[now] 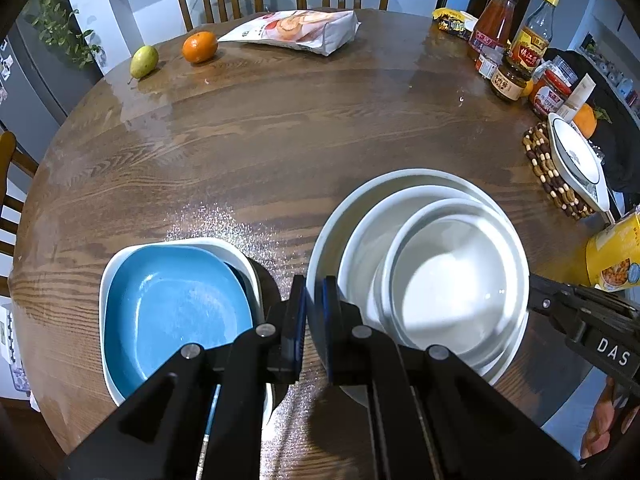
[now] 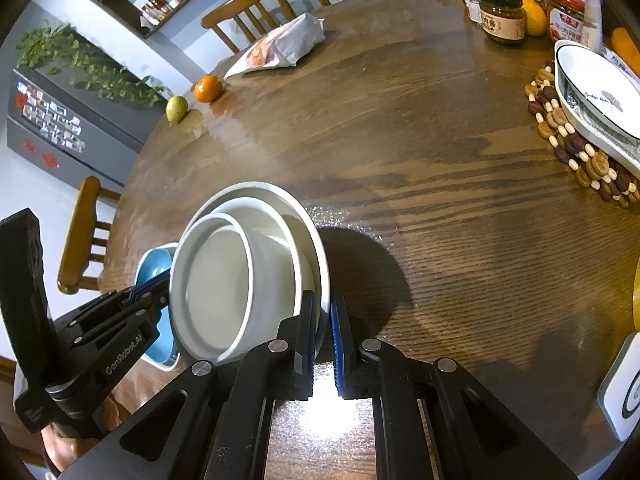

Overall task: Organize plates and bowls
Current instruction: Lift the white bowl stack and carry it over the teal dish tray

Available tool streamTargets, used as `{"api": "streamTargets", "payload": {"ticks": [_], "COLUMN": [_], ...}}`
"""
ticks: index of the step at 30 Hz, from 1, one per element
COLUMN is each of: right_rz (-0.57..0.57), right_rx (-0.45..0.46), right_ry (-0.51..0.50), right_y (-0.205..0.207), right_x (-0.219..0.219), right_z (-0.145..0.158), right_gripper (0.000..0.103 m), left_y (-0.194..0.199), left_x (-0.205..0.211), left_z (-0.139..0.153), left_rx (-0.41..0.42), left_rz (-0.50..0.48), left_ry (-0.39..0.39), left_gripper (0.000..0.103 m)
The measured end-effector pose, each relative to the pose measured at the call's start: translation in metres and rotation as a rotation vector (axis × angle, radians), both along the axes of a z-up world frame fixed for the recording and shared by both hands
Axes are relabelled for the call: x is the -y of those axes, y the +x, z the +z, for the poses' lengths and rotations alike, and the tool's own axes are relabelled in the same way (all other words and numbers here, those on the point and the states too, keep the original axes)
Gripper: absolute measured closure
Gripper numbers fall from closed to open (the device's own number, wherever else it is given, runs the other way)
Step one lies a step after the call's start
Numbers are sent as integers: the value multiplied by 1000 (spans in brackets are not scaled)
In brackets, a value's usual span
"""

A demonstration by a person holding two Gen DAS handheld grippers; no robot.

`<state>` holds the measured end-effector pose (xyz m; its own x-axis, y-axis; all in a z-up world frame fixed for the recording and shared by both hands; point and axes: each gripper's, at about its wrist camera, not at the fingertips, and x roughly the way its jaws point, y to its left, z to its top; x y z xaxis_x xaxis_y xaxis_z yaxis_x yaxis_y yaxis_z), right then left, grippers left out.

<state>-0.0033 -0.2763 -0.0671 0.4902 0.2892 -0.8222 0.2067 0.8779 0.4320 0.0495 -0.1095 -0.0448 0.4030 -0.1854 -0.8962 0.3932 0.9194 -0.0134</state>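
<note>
White nested bowls being pinched at opposite rims, left gripper and right gripper both clamped, steadying stack near blue plate for lifting.

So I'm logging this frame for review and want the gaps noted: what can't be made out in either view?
- Left wrist view: the near edge of the blue plate is hidden by the left gripper.
- Both views: how many white bowls are nested is unclear, since the inner rims overlap.
- Right wrist view: the white object is cut off by the edge.
- Jar labels: too small to read.
</note>
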Motion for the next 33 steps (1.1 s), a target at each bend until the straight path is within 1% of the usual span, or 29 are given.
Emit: {"api": "streamTargets", "payload": {"ticks": [10, 20, 26, 33], "right_rz": [-13, -10, 7, 53], "right_rx": [28, 65, 91, 111], "right_ry": [-4, -9, -13, -9], "right_y": [-9, -21, -27, -24], "right_x": [6, 14, 11, -1], "right_z": [11, 25, 34, 42], "right_gripper": [92, 92, 92, 92], "left_y": [-4, -17, -26, -35], "left_x": [7, 14, 9, -7], "left_z": [11, 25, 35, 45], "left_rx": [34, 80, 111, 137], "left_rz": [-10, -9, 12, 62], "left_ry": [-9, -11, -14, -9], "left_gripper": [100, 100, 100, 100]}}
